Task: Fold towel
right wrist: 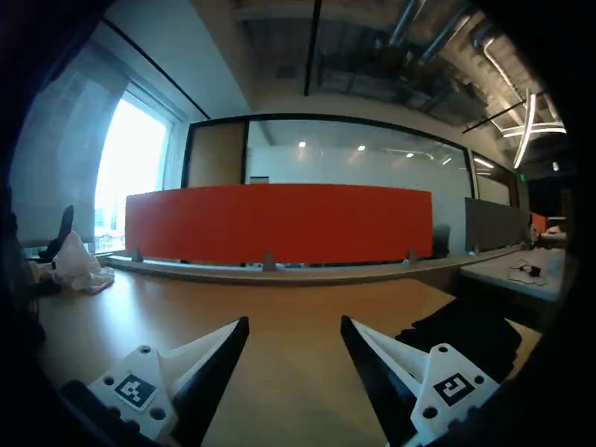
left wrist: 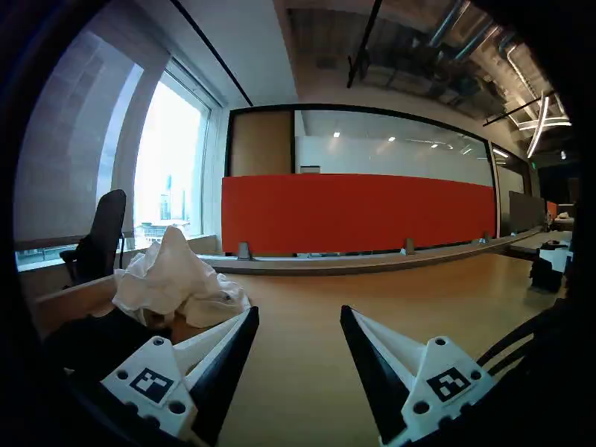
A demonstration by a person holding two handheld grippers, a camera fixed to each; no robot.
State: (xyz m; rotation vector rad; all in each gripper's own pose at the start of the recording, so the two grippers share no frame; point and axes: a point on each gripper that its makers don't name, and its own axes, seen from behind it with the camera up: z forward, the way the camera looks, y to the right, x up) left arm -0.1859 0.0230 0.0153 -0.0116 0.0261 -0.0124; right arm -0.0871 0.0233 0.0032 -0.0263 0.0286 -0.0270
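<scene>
- The towel point(left wrist: 175, 287) is white and lies in a crumpled heap on the table point(left wrist: 417, 298). In the left gripper view it sits just ahead-left of the left gripper point(left wrist: 298, 309); in the right gripper view it is far off to the left point(right wrist: 80, 270).
- It looks soft, light and limp. It will likely sag and drag, so it wants a pinch on a free edge or corner, not the bulky middle. No corner is plainly visible in the heap.
- The left gripper's jaws stand apart, holding nothing.
- The right gripper point(right wrist: 294, 320) is likewise spread and empty, well apart from the towel.
- A dark cloth point(right wrist: 469, 328) lies near the right gripper.
- A chair point(left wrist: 100, 238) stands beyond the towel, and a red partition point(left wrist: 357, 212) backs the table.
</scene>
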